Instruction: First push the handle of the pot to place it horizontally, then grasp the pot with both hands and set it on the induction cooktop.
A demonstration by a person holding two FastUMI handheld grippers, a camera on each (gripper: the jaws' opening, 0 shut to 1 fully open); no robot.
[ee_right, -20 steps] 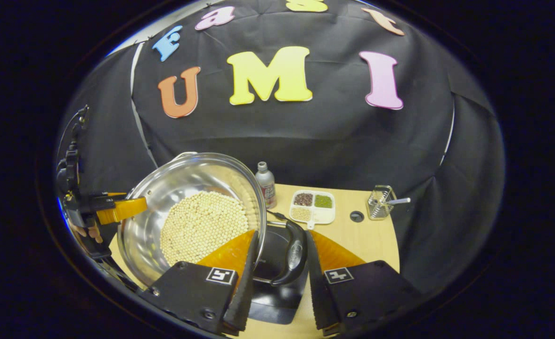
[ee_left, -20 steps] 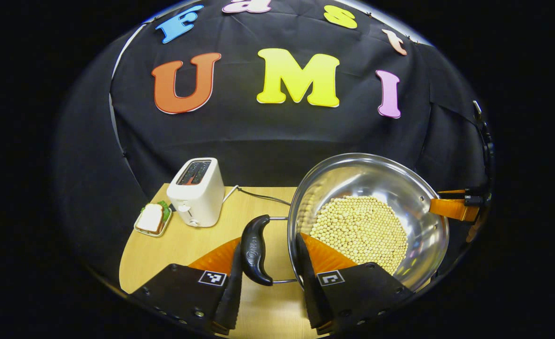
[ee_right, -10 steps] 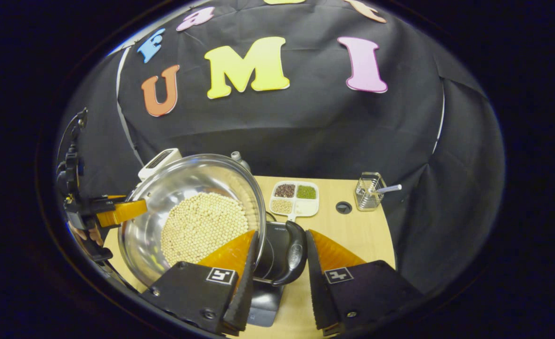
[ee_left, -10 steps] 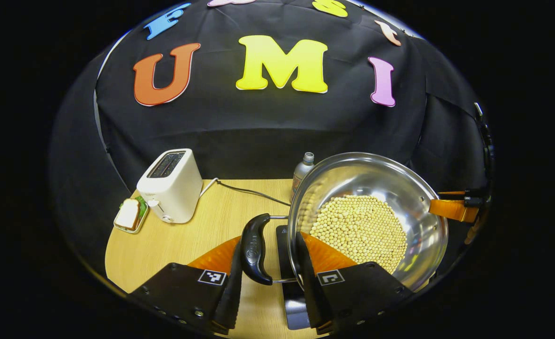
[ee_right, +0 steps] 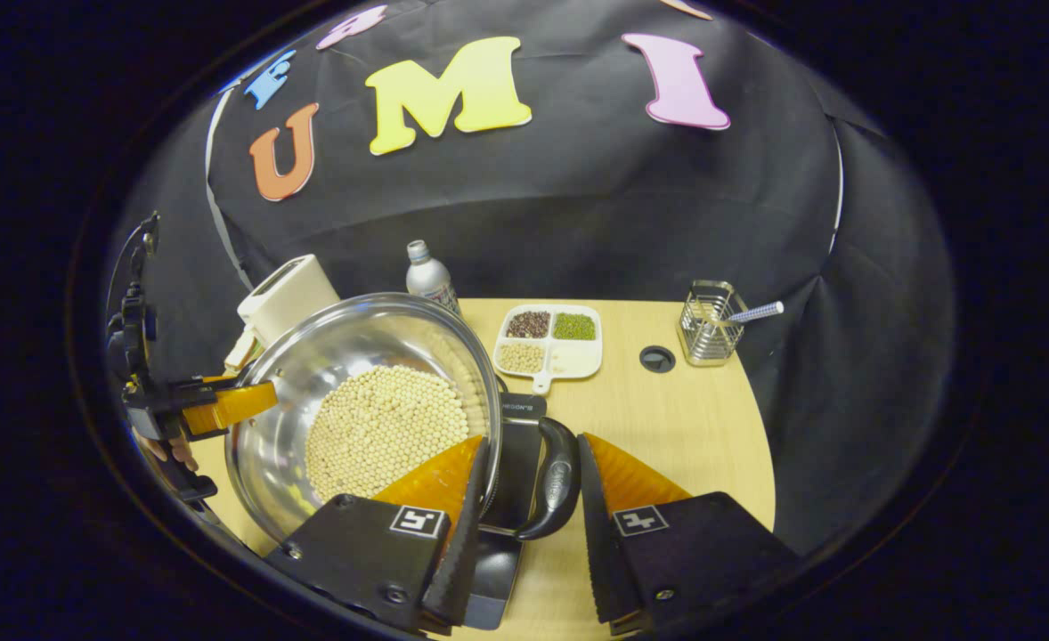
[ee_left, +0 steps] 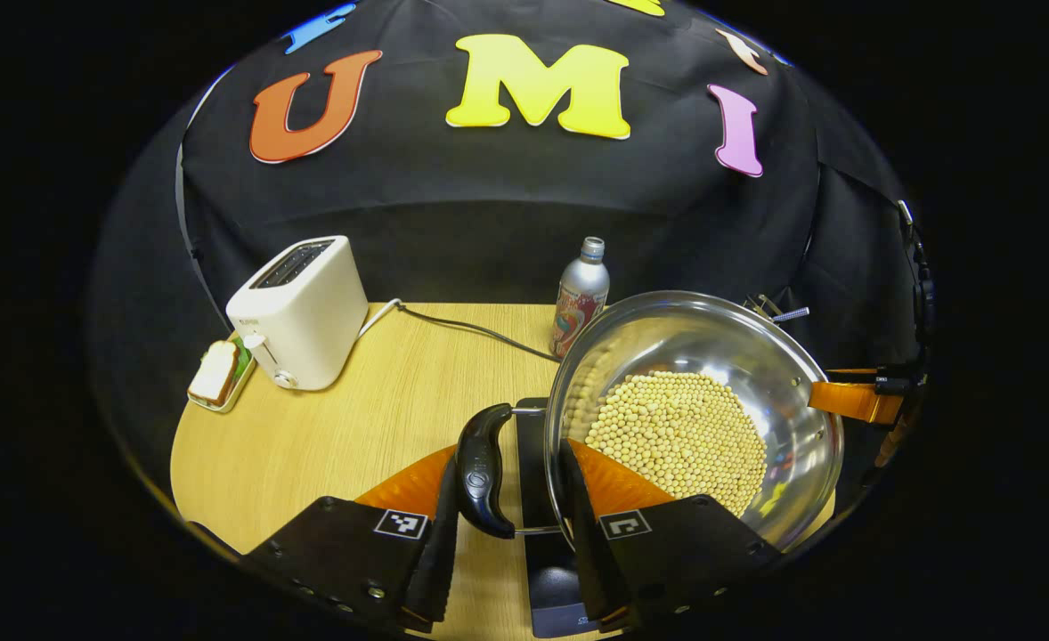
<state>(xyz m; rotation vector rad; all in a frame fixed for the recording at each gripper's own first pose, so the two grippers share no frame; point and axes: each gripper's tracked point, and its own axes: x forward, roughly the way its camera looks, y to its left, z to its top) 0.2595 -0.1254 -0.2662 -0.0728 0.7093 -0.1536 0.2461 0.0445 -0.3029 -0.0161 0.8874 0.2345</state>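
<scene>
left cam close at pot [ee_left: 694, 409] left side, right cam opposite, both share pot [ee_right: 364, 401]

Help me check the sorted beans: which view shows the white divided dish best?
The right gripper view: the white divided dish lies in the open on the table behind the pot, its dark, green and pale fillings distinct. In the left gripper view, I can't make it out.
</scene>
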